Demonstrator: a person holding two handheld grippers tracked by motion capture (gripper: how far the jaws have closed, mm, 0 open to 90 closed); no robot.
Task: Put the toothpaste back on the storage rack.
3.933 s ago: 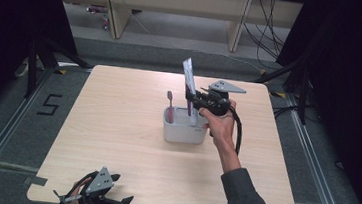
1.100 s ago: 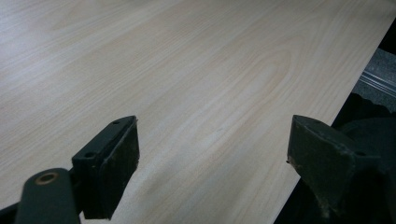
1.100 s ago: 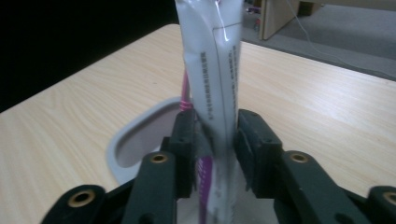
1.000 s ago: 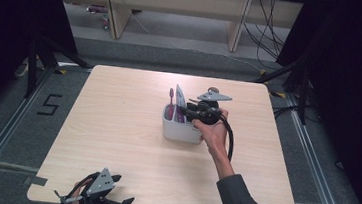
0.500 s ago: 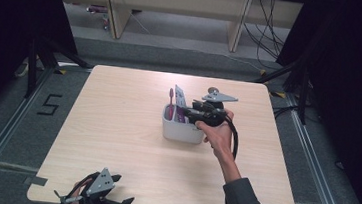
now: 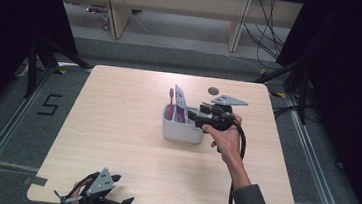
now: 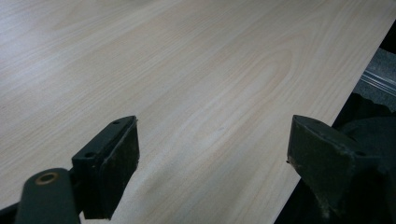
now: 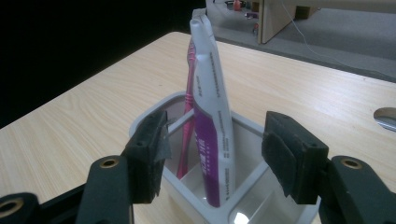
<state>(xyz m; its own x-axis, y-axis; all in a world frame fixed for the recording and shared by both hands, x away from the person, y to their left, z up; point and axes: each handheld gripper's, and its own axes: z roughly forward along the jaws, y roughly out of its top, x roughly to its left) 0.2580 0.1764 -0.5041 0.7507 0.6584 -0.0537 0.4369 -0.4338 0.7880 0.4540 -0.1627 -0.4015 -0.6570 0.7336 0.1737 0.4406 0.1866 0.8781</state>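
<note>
My right gripper's (image 8: 212,161) jaws are spread clear of the toothpaste tube (image 8: 212,116), which stands beside the pink toothbrush (image 8: 187,93) in the white holder (image 6: 182,131) toward the table's (image 6: 116,126) far edge, so I judge placing done and only withdrawal left, while my left gripper (image 7: 212,172) idles with jaws spread at the near edge.

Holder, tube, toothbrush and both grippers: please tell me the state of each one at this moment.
Holder: upright on the table, divided into compartments.
Tube: standing in the holder, leaning slightly, not gripped.
Toothbrush: standing in the holder behind the tube.
Right gripper: open, jaws either side of the tube without touching.
Left gripper: open, holding nothing, at the table's near edge.
</note>
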